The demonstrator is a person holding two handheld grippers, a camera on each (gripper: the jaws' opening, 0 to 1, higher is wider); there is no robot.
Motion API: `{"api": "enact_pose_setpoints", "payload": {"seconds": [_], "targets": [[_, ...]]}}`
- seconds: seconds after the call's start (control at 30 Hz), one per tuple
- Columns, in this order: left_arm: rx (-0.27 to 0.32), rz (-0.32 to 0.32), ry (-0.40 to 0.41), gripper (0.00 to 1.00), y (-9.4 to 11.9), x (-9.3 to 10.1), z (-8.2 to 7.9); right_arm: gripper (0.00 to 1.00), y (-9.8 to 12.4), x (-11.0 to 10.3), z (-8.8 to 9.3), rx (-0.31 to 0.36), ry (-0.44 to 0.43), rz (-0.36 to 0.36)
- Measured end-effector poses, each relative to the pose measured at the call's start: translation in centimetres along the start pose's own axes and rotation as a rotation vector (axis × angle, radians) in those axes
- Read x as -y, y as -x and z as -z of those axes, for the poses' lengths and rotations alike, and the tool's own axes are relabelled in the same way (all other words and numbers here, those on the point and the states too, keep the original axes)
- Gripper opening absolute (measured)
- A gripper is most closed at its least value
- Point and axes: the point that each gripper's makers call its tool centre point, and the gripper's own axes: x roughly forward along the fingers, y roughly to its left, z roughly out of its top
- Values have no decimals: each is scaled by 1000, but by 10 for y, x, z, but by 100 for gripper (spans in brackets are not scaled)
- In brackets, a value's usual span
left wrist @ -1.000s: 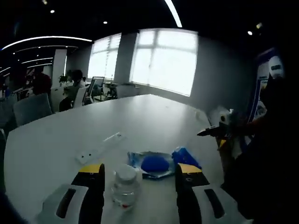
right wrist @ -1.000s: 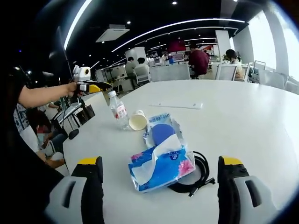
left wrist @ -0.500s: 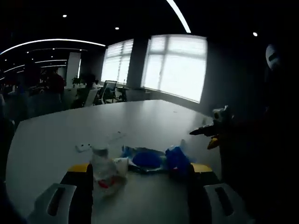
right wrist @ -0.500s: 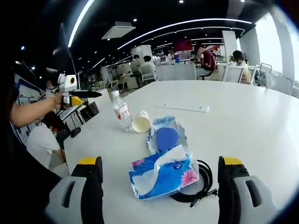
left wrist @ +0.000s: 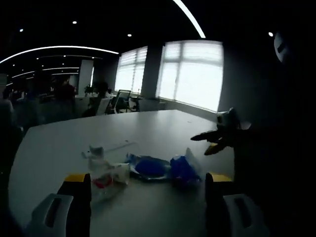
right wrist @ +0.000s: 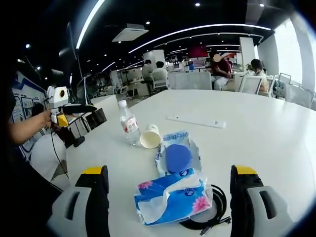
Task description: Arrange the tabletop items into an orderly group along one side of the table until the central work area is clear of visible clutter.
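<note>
On the white table lie a clear water bottle, a tipped paper cup, a packet with a blue disc, a blue tissue pack, a black cable and a white strip. My right gripper stands open just short of the tissue pack. A hand holds my left gripper off the table's left edge. The left gripper view is dark: the bottle, cup, packet and tissue pack lie ahead of my open left gripper. The right gripper comes in from the right.
People sit at desks and chairs beyond the table's far side. Bright windows stand behind the table in the left gripper view. The table's near edge runs down the left of the right gripper view.
The left gripper has drawn back and dropped lower; the bottle no longer sits between its jaws. In the right gripper view the left gripper has slid further left, off the table.
</note>
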Motion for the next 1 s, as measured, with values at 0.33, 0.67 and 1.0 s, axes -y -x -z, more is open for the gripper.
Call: {"api": "enact_pose_setpoints", "payload": {"seconds": [0.33,0.67,1.0], "targets": [[-10,-34,-13,100,12,7,1,98,-27,-4,-19,20,30,-25],[-11,-55,-18,100,16,8,4,92,-57,-11,-32,27,15,-50],[-10,-68,-38,100,16,18,3,73,-91,-20,-34,5,79,-64]]}}
